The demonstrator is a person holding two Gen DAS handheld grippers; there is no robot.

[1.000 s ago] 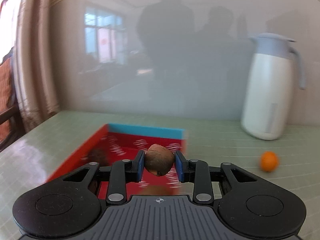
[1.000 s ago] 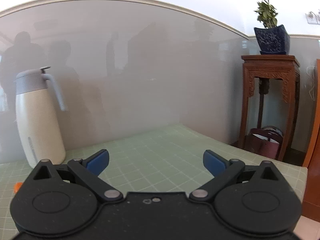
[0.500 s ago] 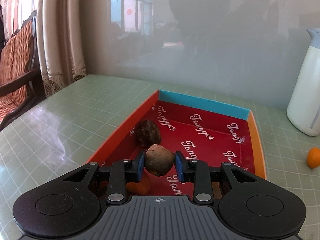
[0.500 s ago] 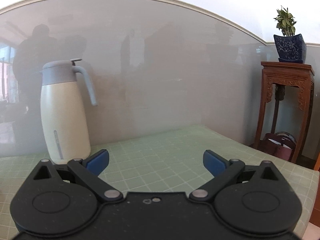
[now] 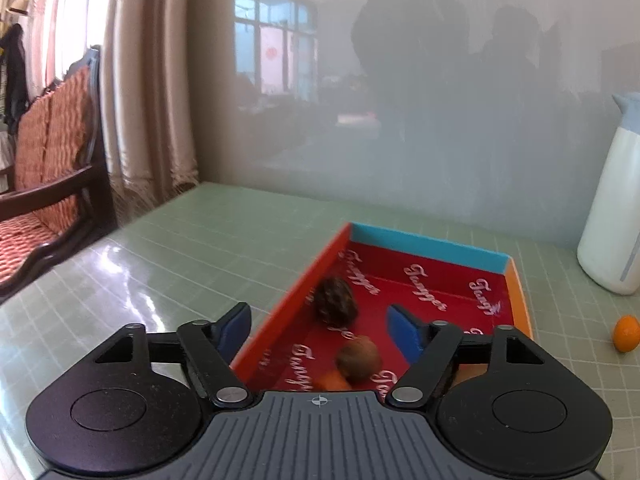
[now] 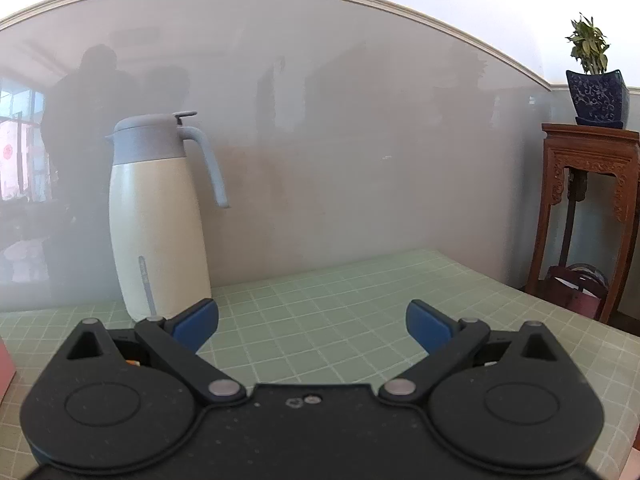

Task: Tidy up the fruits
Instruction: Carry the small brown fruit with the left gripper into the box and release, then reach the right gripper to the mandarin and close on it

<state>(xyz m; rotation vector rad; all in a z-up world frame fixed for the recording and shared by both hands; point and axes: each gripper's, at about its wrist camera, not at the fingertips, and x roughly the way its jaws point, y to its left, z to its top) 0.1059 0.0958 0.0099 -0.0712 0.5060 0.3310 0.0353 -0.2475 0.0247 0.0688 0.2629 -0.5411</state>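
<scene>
The left gripper [image 5: 320, 326] stands wide open and empty at the bottom of its frame. Just below its gap, a brown fruit [image 5: 357, 358] lies in the red tray [image 5: 492, 258], beside an orange piece [image 5: 334, 381]. A darker fruit [image 5: 336, 300] sits beyond, by the left wall. At far right, an orange [image 5: 627, 333] lies on the table [image 5: 192, 248]. The right gripper [image 6: 312, 322], also wide open and empty, faces a jug [image 6: 160, 216].

Both low wrist views, shared thermos [image 6: 160, 216].
</scene>
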